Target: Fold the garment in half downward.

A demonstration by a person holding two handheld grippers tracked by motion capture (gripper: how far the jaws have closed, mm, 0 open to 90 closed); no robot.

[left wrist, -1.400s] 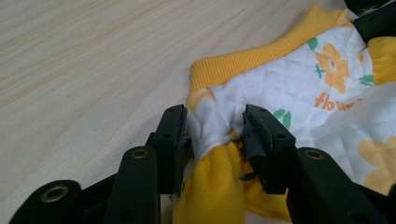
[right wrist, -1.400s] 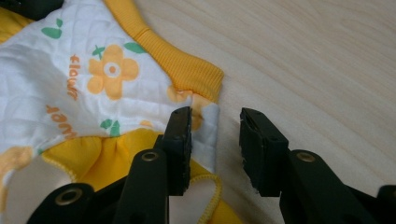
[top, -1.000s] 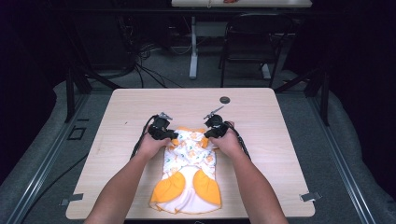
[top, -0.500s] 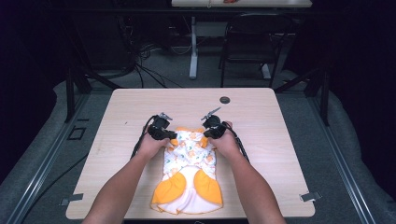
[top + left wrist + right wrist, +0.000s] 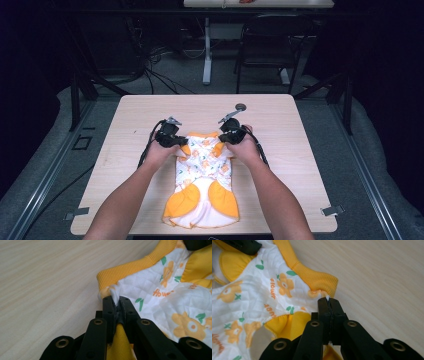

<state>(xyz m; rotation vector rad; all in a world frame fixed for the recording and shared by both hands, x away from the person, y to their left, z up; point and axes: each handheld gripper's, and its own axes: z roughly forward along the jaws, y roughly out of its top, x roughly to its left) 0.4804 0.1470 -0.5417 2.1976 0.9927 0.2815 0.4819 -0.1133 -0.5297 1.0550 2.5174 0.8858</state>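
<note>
A small white quilted garment (image 5: 202, 172) with orange flowers and yellow ribbed trim lies flat on the wooden table (image 5: 125, 125), its yellow-patched end toward the person. My left gripper (image 5: 172, 141) is shut on the garment's far left corner; in the left gripper view the jaws (image 5: 116, 303) pinch white cloth beside the yellow ribbed band (image 5: 130, 266). My right gripper (image 5: 231, 136) is shut on the far right corner, and in the right gripper view its jaws (image 5: 328, 303) clamp fabric just under the yellow band (image 5: 317, 277).
A small dark round disc (image 5: 241, 106) lies on the table beyond the right gripper. Bare tabletop spreads to both sides of the garment. Behind the table stand a chair (image 5: 262, 45) and cables on the floor.
Both grippers have held their corners and shifted slightly toward the far side, keeping the garment's top edge stretched flat.
</note>
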